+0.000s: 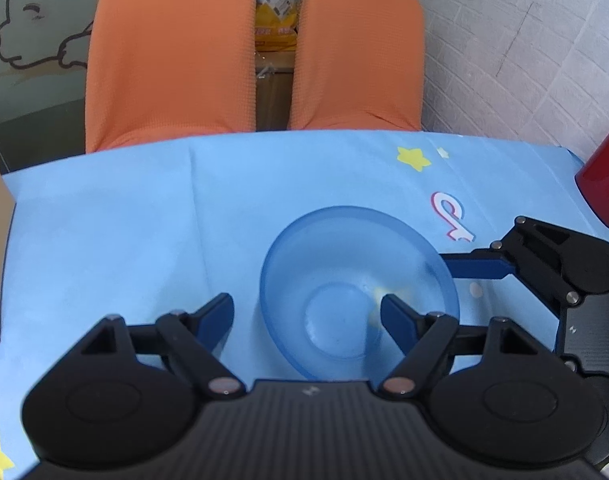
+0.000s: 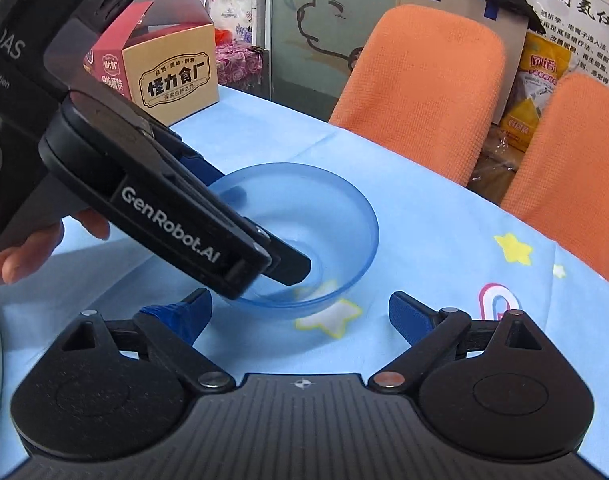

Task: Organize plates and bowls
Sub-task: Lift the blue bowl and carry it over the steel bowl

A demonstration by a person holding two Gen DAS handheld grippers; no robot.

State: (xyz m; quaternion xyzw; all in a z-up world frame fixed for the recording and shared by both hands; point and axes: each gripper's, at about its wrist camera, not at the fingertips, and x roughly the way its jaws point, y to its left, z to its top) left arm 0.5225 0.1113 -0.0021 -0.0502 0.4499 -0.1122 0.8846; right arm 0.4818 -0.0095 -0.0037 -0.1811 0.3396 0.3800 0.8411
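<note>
My left gripper [image 1: 306, 318] is wide open over the near rim of the blue bowl [image 1: 344, 264], one finger inside and holding nothing, while my open, empty right gripper [image 2: 300, 316] waits just beside it.

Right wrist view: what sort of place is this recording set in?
Probably a shop or office room rather than a home kitchen. A table under a blue star-print tablecloth holds a translucent blue bowl, with orange-covered chairs pulled up, a printed food carton, and a Chinese wall poster behind.

The left gripper [image 1: 306, 314] angles downward, its blue-padded fingers [image 1: 400, 320] spread wide apart. The right gripper [image 2: 300, 312] sits level just right of it, its fingers [image 2: 410, 316] equally wide.
</note>
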